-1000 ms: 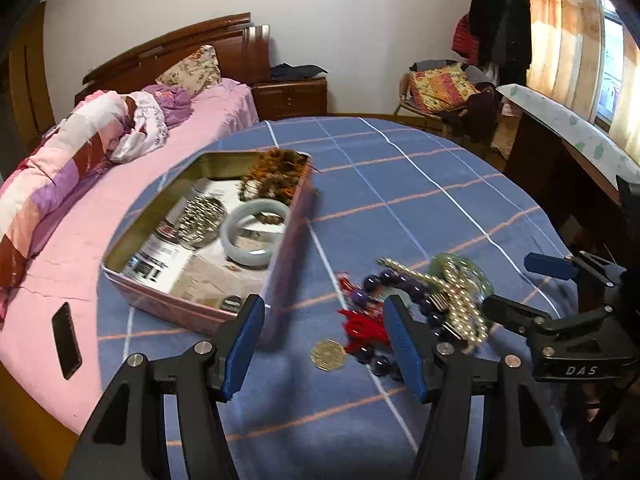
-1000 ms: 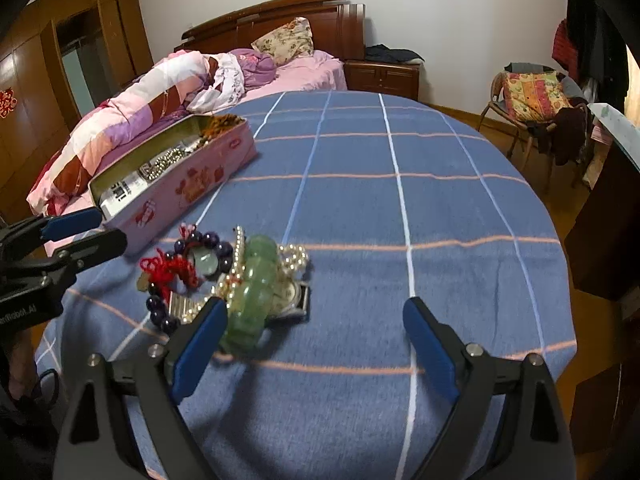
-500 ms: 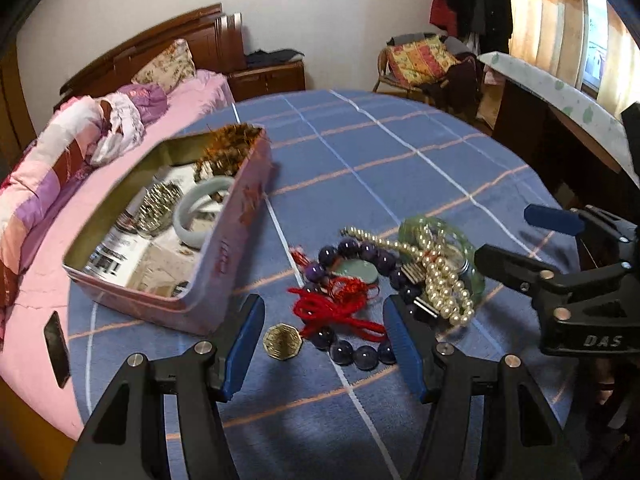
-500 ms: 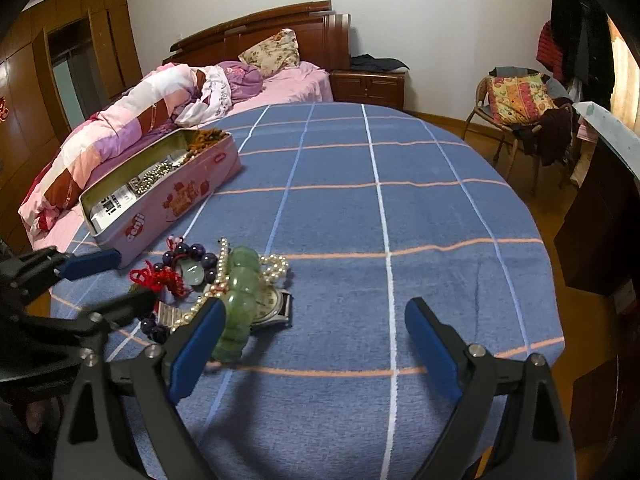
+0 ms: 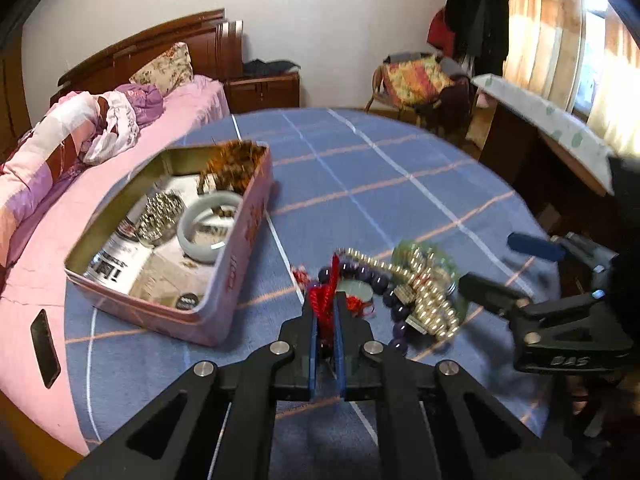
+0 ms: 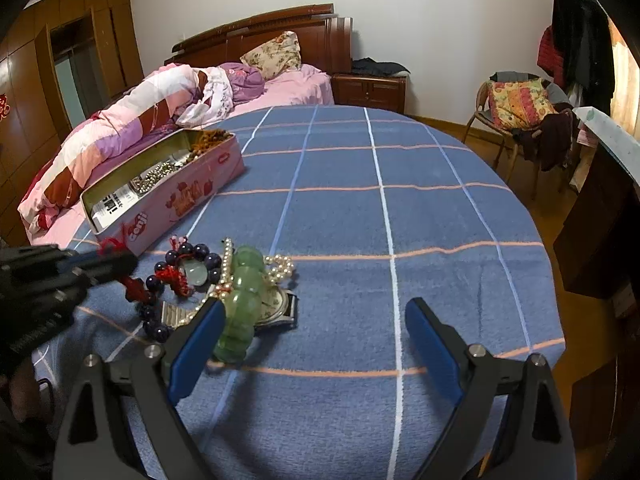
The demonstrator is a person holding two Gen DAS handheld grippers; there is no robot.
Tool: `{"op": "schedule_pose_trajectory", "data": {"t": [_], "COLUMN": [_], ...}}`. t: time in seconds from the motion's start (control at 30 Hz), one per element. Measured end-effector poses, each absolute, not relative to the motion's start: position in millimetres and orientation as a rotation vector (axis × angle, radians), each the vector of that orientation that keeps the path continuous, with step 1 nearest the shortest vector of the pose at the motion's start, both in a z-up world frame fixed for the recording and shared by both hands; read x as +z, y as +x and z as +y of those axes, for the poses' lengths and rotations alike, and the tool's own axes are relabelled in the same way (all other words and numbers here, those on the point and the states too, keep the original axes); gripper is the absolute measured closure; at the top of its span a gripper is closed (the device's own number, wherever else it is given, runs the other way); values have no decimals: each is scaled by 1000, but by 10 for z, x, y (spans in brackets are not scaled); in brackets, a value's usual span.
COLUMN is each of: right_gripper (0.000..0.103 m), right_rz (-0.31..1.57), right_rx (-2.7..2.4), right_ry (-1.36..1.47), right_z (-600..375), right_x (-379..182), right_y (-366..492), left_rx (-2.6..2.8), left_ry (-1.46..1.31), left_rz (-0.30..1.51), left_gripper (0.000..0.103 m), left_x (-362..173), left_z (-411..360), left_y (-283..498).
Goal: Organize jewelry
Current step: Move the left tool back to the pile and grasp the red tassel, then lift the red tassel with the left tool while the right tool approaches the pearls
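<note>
My left gripper (image 5: pixel 325 316) is shut on the red tassel cord (image 5: pixel 323 300) of the dark purple bead bracelet (image 5: pixel 380 284) on the blue tablecloth. Beside it lie a pearl necklace (image 5: pixel 424 300), a green bead bracelet (image 6: pixel 240 300) and a wristwatch (image 6: pixel 276 304). The open pink tin (image 5: pixel 236 248) to the left holds a pale jade bangle (image 5: pixel 208 224), silver beads (image 5: pixel 160 216) and brown beads (image 5: pixel 232 164). My right gripper (image 6: pixel 316 344) is open and empty, its left finger (image 6: pixel 196 344) beside the green bracelet. It also shows in the left wrist view (image 5: pixel 520 272).
The round table's blue checked cloth (image 6: pixel 380 220) stretches to the right. A pink bed (image 6: pixel 288 88) lies behind the tin, with a black phone (image 5: pixel 45 344) on it. A chair with clothes (image 6: pixel 520 108) and a dark desk (image 6: pixel 600 216) stand at the right.
My left gripper moved forward to the jewelry pile and closed on the red tassel cord. The right gripper stayed open and shifted slightly.
</note>
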State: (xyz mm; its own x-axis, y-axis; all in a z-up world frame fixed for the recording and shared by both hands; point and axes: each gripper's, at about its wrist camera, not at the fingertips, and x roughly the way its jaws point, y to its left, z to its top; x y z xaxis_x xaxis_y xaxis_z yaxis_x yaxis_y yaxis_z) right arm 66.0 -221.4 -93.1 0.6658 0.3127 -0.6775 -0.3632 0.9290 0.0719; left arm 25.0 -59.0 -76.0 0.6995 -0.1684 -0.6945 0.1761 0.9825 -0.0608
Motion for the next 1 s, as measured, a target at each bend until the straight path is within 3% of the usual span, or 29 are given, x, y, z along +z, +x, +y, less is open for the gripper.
{"op": "schedule_pose_trajectory", "data": {"t": [0.3,0.5,0.6,0.77,1.0], "right_gripper": [9,10,15,37,40], "right_rz": [739,742,750,788,772], "right_rx": [382,400,412,441,434], "right_ry": [-78,-92,-105,-105,-105], "right_z": [-2186,-2123,-2060,-1996,-1965], "right_x": [-908,-892,-901,-953,-895], "right_y": [642,636,648,690,653], "left_rx": [-179,-133,-128,-130,-136], "left_ry": [-62,-52,-52,-59,-57], "left_rz": [664,651,667,686,688], "left_gripper": [98,98,98,98,98], "left_x": [-344,-347,-418,-481,-481], "left_z": [-346,-253,-229,-199,-194], "left_y": [157,189,235,265,253]}}
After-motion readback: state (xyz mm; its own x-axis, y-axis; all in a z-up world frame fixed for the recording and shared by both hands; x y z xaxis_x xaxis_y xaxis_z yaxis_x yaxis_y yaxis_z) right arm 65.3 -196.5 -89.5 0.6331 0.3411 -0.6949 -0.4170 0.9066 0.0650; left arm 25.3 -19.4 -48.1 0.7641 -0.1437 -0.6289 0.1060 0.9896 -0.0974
